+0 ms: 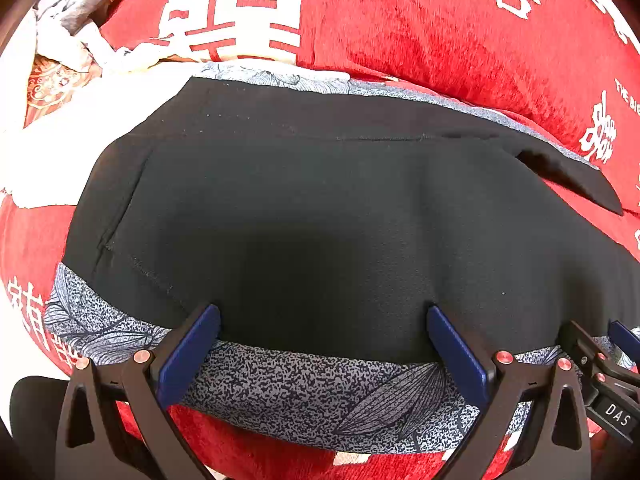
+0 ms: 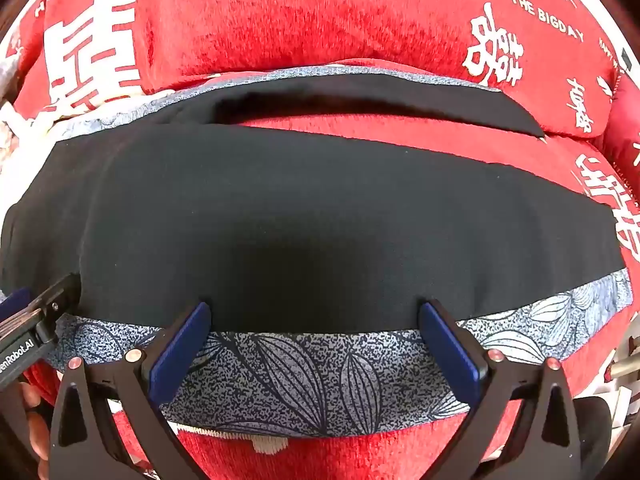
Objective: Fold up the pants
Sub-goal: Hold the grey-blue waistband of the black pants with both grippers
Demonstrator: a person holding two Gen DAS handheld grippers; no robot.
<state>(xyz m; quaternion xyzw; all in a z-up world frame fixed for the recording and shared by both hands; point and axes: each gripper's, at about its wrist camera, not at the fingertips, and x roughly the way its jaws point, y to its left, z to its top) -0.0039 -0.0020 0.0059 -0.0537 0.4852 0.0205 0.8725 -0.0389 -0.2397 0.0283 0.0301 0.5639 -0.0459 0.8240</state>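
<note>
Two wide-spread grippers stand side by side over black pants on a red bedcover. The left gripper (image 1: 323,322) has its blue pads (image 1: 188,354) fully apart, tips at the near edge of the pants (image 1: 320,208), nothing pinched between them. Just to its right, the right gripper (image 2: 315,318) is equally wide and grips nothing, its pads (image 2: 450,352) resting at the same near edge; each tool shows at the margin of the other's view. The pants lie spread flat, long side across both views. A strip of grey-blue leaf-print fabric (image 2: 304,380) shows along the pants' near edge and again along their far edge, under the black cloth. On the pants' far right, a narrow black flap (image 2: 400,104) splits away, red showing in the gap. Beyond the pants, the red bedcover (image 2: 320,20) carries large white characters. Far left of the pants, crumpled pale bedding (image 1: 68,48) is bunched.
</note>
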